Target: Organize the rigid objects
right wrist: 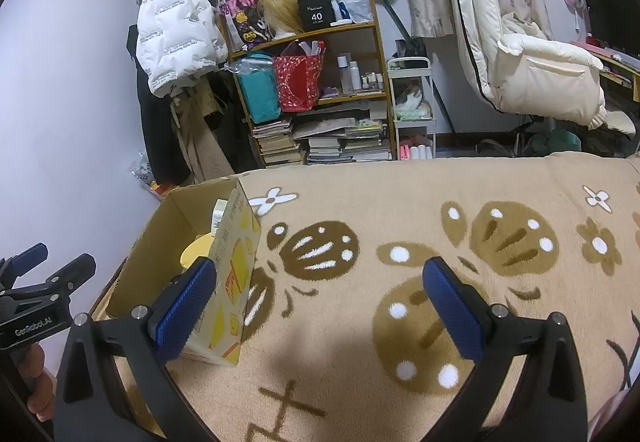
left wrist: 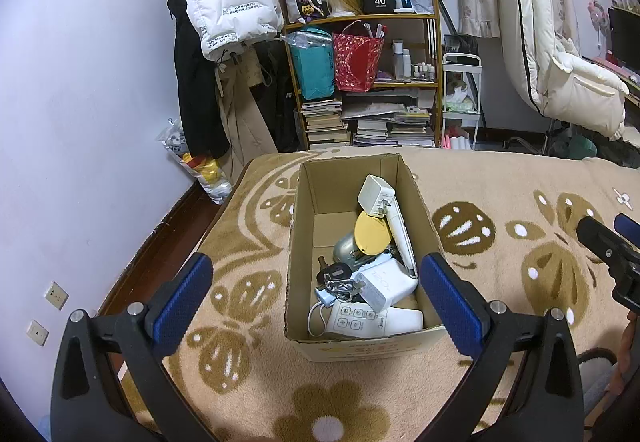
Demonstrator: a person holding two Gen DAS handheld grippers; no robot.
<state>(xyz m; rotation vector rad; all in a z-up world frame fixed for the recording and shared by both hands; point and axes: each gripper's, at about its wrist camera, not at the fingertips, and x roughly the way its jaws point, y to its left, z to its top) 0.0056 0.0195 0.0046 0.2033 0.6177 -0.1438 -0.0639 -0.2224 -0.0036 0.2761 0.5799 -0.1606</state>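
An open cardboard box (left wrist: 304, 242) stands on the beige flowered blanket (left wrist: 500, 202). Inside lie white chargers (left wrist: 386, 284), a white plug adapter (left wrist: 376, 196), a yellow round lid (left wrist: 372, 232), a silver object (left wrist: 346, 246), keys (left wrist: 338, 276) and a white remote-like device (left wrist: 360, 318). My left gripper (left wrist: 316, 296) hovers open above the box's near end, empty. In the right wrist view the box (right wrist: 232, 266) sits at the left, and my right gripper (right wrist: 320, 302) is open and empty over bare blanket (right wrist: 400, 202). The right gripper (left wrist: 608, 242) shows at the left view's right edge.
A shelf (left wrist: 360, 18) with bags, bottles and stacked books stands behind the bed, beside hanging coats (left wrist: 228, 2) and a small white cart (left wrist: 462, 94). A white padded chair (left wrist: 560, 74) is at the right. The floor drops off left of the bed (left wrist: 160, 242).
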